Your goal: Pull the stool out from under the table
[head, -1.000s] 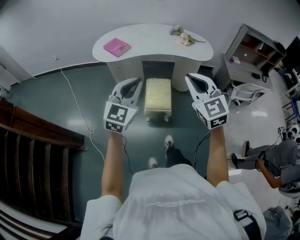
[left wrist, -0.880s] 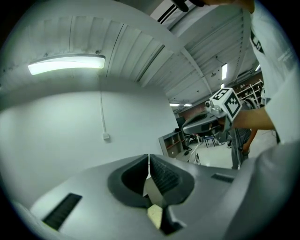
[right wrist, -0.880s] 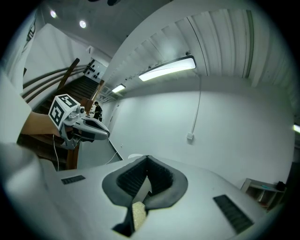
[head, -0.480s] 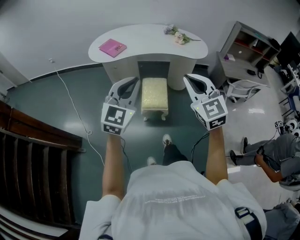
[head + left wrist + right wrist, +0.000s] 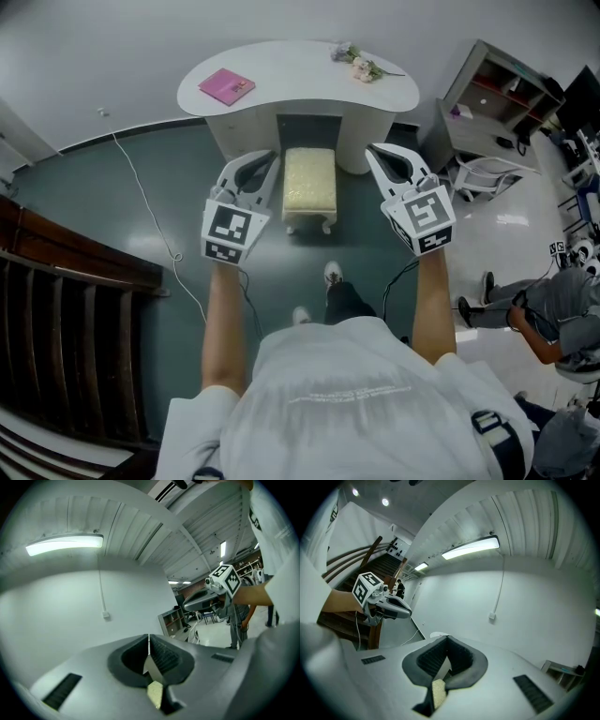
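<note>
**Head view**
Count: one stool (image 5: 309, 183), one table (image 5: 291, 70), and my two tools, the left gripper (image 5: 265, 161) and the right gripper (image 5: 380, 155).
Stool: pale yellow cushion on white legs. Its far end sits at the dark recess under the table, and the rest stands on the floor in front of the table.
My grippers: held up in front of the table, one on each side of the stool, apart from it and touching nothing.
On the table: one pink book (image 5: 226, 86) toward its left end and one bunch of flowers (image 5: 356, 64) toward its right end.
Containers: one open shelf unit (image 5: 497, 94) right of the table. The things on its shelves are too small to name.
Around: one white cable (image 5: 150, 206) on the floor left of the table, a dark wooden staircase (image 5: 75, 319) well left of it, and one seated person (image 5: 553, 309) well right of it.
In the way: my two shoes (image 5: 334, 275), in front of the table, near the stool's near end.

**Left gripper view**
Jaws: clenched — pads (image 5: 161, 656) pressed together with nothing between them.
Stool: a yellow sliver shows below the pads.
Around: one ceiling light (image 5: 65, 544) and one wall socket (image 5: 106, 615).

**Right gripper view**
Jaws: clenched too, pads (image 5: 433, 660) together, gripping nothing.
Stool: a yellow sliver shows below the pads.
Around: the left gripper is off to the left, and the staircase is behind it.
</note>
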{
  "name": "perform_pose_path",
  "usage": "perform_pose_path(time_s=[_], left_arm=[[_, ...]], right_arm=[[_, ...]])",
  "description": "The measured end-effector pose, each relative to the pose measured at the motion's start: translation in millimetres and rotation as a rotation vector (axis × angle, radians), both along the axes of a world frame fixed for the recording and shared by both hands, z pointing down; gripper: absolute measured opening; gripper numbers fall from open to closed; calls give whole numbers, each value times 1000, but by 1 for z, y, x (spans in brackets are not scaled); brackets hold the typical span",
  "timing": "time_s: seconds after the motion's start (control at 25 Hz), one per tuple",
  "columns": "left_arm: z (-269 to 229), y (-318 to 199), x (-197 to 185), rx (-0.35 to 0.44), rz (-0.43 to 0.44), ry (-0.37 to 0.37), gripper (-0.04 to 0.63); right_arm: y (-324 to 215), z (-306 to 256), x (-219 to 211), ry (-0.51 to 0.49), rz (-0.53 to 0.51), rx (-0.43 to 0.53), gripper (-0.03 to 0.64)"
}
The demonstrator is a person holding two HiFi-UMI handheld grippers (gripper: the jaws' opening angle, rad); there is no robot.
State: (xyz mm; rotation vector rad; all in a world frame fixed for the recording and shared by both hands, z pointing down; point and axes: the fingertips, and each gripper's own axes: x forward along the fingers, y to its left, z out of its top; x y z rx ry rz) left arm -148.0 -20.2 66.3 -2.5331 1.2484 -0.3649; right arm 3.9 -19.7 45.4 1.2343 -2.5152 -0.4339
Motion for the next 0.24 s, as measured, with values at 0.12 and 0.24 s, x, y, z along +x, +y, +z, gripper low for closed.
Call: perform_pose_path(time_s=[0.12,0.24], left_arm=[[3,-1,-2,-6,-4,-6,23],[5,-1,-4,-11,-3,-6,23]], right_arm=[[-1,2,-1,0,0,-1,15],[-2,4,-2,-1,4,-4,15]])
